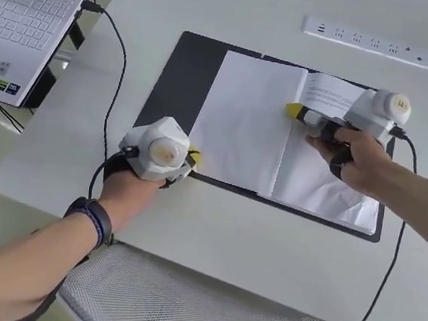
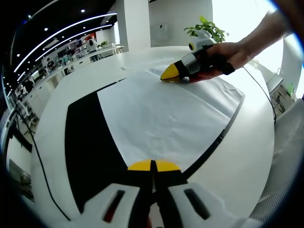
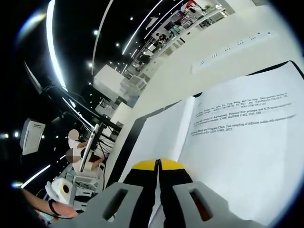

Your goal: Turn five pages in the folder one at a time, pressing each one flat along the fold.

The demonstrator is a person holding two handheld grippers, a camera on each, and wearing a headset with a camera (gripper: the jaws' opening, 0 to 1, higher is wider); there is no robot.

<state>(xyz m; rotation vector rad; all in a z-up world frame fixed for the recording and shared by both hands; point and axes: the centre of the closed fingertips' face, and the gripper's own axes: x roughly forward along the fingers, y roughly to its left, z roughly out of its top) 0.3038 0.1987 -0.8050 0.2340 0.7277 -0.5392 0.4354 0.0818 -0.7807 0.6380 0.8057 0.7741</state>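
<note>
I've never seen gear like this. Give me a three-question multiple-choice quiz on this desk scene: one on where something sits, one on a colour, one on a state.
1. Where is the laptop relative to the folder?
A) to the person's left of it
B) lying on top of it
C) to the person's right of it

2. What colour are the tips of the left gripper?
A) red
B) yellow
C) blue

3. How do the jaws of the right gripper stand?
A) spread wide open
B) shut together
C) clamped on a pen

Answers:
1 A, since the head view shows it off beyond the folder's left cover.
2 B, since both tips are yellow in the left gripper view.
3 B, since the tips meet with no gap in the right gripper view.
</note>
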